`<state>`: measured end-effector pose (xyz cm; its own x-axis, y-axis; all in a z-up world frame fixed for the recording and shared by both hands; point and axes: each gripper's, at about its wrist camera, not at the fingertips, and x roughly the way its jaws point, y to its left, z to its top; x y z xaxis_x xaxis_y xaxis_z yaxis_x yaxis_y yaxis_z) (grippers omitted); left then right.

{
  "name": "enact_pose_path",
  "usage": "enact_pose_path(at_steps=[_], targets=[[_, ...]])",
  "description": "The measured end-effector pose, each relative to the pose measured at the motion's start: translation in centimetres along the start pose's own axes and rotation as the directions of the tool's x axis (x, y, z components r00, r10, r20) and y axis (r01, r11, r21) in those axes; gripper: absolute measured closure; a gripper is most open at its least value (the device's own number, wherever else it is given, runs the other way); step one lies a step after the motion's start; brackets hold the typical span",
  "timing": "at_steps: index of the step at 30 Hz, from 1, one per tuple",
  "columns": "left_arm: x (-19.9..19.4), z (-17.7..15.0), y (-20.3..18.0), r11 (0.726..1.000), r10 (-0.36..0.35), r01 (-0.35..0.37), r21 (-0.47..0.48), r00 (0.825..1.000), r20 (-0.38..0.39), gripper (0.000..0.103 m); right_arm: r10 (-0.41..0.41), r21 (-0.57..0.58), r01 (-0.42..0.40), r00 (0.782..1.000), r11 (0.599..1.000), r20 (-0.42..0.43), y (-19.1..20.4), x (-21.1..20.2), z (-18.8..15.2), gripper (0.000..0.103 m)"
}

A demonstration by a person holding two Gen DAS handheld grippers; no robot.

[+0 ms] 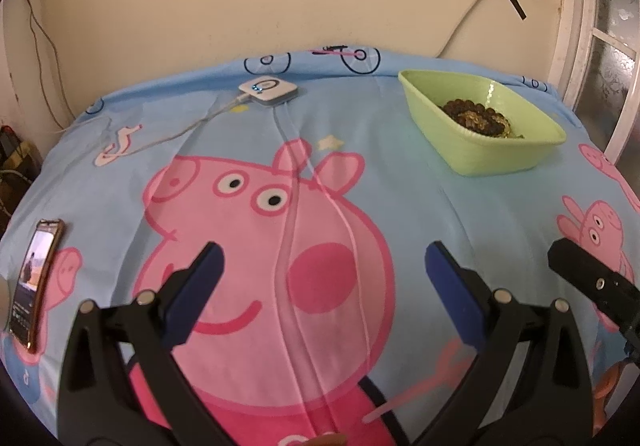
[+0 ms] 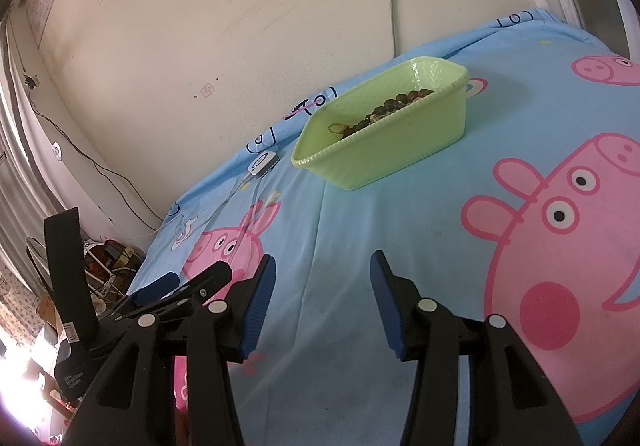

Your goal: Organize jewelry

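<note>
I had the left gripper (image 1: pixel 322 266) spread wide over the pig-print bedsheet (image 1: pixel 224 117), nothing between its blue pads (image 1: pixel 200 286). The right gripper (image 2: pixel 322 286) stood partly open, also gripping nothing, pads clear of the sheet as far as I could tell. The bead jewelry (image 1: pixel 476 117) sat piled in the green tub (image 1: pixel 472 149) near the wall, well apart from both tools. A phone (image 1: pixel 34 282) lay at the sheet's left edge, and a small white device (image 1: pixel 268 87) sat by the far edge.
</note>
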<state>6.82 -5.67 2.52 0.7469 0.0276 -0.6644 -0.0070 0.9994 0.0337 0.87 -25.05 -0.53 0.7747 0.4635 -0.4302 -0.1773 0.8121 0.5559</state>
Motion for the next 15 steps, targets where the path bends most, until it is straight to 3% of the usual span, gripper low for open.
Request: enact_pose_path(at_steps=[7,15], targets=[[-0.95,-0.32,-0.60,0.996,0.081,-0.083,0.020,0.995,0.055,0.006,-0.001,0.000,0.001,1.000,1.000,0.000,0.02,-0.03,0.03,0.078],[-0.63,-0.21,-0.35,0.997,0.070,-0.070,0.013,0.997,0.026,0.006,-0.001,0.001,0.001,1.000,1.000,0.000,-0.04,0.03,0.02,0.078]])
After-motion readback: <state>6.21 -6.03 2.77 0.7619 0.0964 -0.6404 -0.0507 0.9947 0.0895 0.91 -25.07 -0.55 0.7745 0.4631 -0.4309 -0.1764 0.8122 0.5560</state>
